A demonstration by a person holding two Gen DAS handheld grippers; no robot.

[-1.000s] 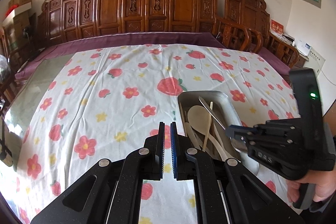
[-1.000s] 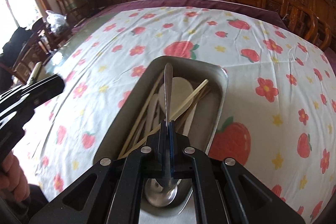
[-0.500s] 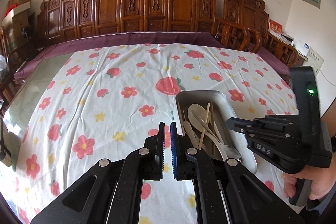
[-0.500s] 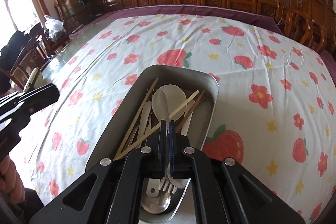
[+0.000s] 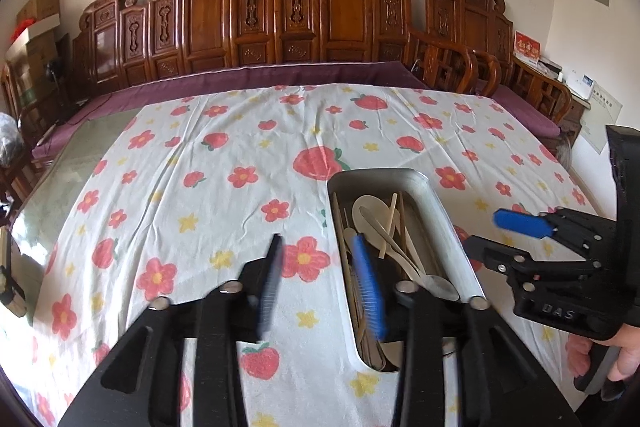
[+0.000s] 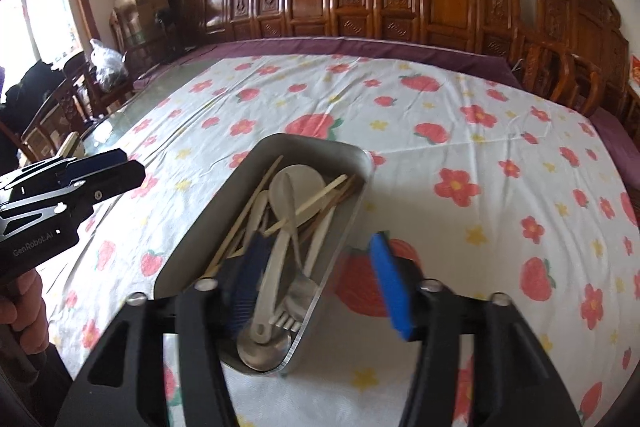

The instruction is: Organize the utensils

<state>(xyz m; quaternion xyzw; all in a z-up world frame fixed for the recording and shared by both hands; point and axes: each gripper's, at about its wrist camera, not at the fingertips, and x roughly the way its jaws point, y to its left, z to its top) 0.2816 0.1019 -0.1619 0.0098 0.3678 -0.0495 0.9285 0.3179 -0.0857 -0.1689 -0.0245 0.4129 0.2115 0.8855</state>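
Both pairs of jaws, shut a second ago, are opening, empty. Left wrist view: left gripper (image 5: 320, 279) spreads over the worktop (image 5: 200, 163) beside the tray (image 5: 436, 203). Right wrist view: right gripper (image 6: 320, 279) has released its spoon (image 6: 264, 339) into the tray; organizing appears complete.

My left hand-held gripper (image 5: 320, 283) in matte black plastic with blue ribbed pads and round silver screws, "GenRobot.AI" in white on its side, my right hand-held gripper (image 6: 320, 283) alike, "DAS" embossed on its body
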